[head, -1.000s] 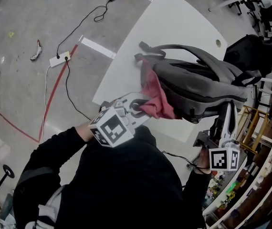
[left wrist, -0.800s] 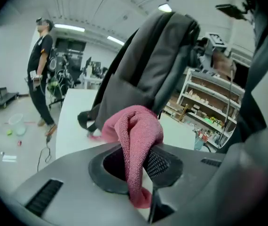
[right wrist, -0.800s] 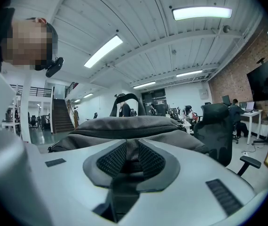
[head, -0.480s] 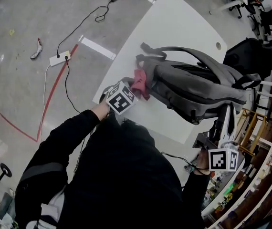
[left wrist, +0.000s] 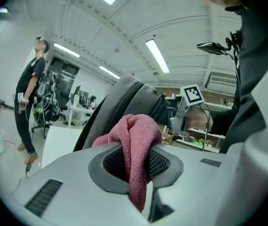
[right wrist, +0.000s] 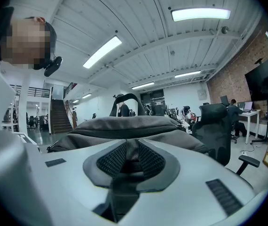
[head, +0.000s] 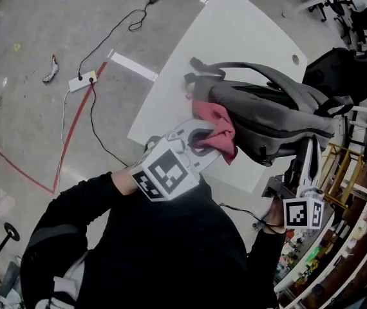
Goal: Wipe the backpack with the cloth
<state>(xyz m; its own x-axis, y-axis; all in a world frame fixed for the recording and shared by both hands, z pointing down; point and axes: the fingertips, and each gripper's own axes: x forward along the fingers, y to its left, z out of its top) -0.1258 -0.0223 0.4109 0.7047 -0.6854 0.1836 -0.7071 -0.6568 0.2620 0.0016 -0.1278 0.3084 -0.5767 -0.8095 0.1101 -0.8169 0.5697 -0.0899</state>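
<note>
A grey backpack (head: 273, 111) lies on its side on the white table (head: 235, 37), straps toward the far left. My left gripper (head: 199, 140) is shut on a pink cloth (head: 217, 129), which hangs against the pack's near side. In the left gripper view the cloth (left wrist: 136, 140) bulges up out of the shut jaws, with the backpack (left wrist: 129, 95) just behind it. My right gripper (head: 307, 153) sits at the pack's near right end. In the right gripper view a fold of the backpack (right wrist: 124, 126) is pinched between the pads of that gripper (right wrist: 130, 161).
A black office chair (head: 344, 69) stands beyond the table's right end, and shelves (head: 344, 237) run along the right. On the floor at left lie a power strip (head: 80, 79) with cables and a red tape line (head: 67, 134). A person (left wrist: 28, 102) stands far off.
The left gripper swept the cloth out to the pack's far-left end, then came back along its near side to about where it started. The right gripper has not moved.
</note>
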